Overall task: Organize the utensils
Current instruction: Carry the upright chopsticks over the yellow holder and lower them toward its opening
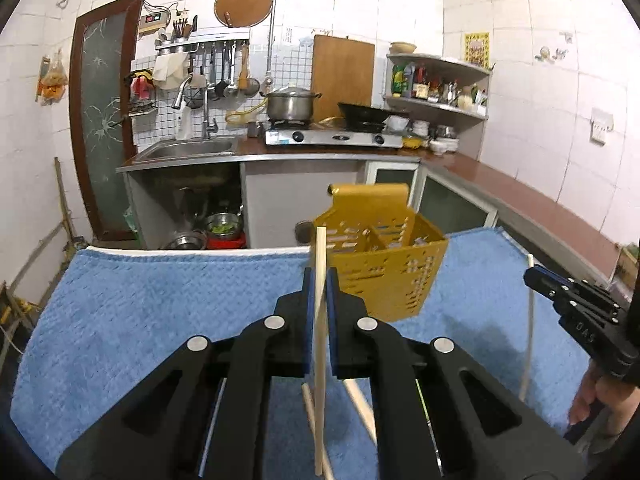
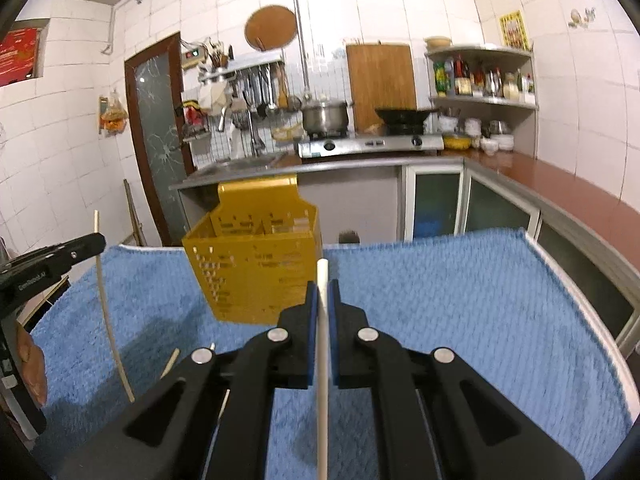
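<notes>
A yellow perforated utensil holder point(image 1: 384, 256) with inner compartments stands on the blue towel point(image 1: 160, 304); it also shows in the right wrist view point(image 2: 256, 264). My left gripper point(image 1: 320, 280) is shut on a wooden chopstick point(image 1: 320, 360), held upright just in front of the holder. My right gripper point(image 2: 323, 292) is shut on a pale chopstick point(image 2: 322, 380), also upright, to the right of the holder. The right gripper point(image 1: 536, 276) appears at the right in the left wrist view, the left gripper point(image 2: 90, 242) at the left in the right wrist view. Two more chopsticks point(image 1: 360, 412) lie on the towel under the left gripper.
The towel point(image 2: 480, 320) covers a white table. Behind it are a counter with a sink point(image 1: 188, 150), a gas stove point(image 1: 332, 136) with a pot and wok, and a corner shelf of bottles point(image 1: 440, 88). A brown counter point(image 1: 540, 208) runs along the right.
</notes>
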Action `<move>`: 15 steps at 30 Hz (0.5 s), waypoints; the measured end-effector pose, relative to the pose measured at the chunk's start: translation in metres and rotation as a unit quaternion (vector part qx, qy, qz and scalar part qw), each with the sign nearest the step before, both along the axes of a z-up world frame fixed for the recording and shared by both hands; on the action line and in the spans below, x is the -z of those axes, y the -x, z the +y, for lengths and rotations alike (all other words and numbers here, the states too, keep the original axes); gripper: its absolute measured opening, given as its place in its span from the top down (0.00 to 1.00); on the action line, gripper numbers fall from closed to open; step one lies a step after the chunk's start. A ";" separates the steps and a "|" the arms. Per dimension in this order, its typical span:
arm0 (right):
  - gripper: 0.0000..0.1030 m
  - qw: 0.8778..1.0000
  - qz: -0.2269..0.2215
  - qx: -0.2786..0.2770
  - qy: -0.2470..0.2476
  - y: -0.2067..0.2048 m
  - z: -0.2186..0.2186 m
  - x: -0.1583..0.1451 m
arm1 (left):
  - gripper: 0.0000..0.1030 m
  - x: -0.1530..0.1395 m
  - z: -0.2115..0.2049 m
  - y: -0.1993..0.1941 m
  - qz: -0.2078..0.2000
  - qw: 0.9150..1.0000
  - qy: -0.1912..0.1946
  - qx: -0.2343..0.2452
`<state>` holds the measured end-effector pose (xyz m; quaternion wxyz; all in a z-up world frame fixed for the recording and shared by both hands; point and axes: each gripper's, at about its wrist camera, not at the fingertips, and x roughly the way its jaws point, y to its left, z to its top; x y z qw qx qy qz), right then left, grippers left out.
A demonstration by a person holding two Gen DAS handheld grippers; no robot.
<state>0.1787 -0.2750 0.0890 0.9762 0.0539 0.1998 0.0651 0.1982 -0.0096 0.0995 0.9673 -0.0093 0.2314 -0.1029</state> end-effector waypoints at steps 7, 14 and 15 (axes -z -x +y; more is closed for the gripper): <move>0.95 0.999 -0.053 -0.001 0.010 -0.014 0.004 -0.034 | 0.96 -0.023 -0.006 -0.012 -0.022 1.000 0.022 0.004; 0.95 0.991 -0.135 0.004 -0.013 -0.045 0.008 -0.084 | 0.96 -0.070 -0.011 -0.035 -0.059 0.997 0.044 -0.006; 0.95 0.989 -0.146 0.004 -0.014 -0.050 0.010 -0.091 | 0.96 -0.076 -0.013 -0.038 -0.064 0.997 0.043 -0.009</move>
